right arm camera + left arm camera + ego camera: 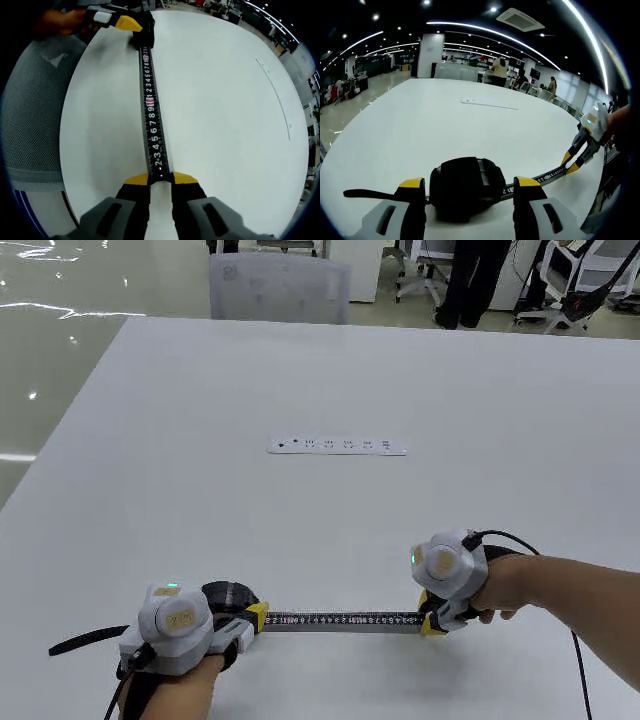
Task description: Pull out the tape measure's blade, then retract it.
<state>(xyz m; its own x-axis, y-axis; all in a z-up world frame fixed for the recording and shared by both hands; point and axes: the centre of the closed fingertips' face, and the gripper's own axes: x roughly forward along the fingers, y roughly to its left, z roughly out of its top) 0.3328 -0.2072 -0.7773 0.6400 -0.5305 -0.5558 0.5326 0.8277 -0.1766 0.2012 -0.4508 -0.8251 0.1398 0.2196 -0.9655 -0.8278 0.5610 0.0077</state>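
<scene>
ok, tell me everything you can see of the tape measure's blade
The blade is a narrow dark strip with pale numerals and a red mark at the ten. It is drawn out straight and flat along the white table. One end runs into the black case held in the left gripper; the right gripper pinches its free end in yellow-tipped jaws.

light: bright, overhead | glare: floor (60, 340) | edges: fisheye-warped | focus: sharp
</scene>
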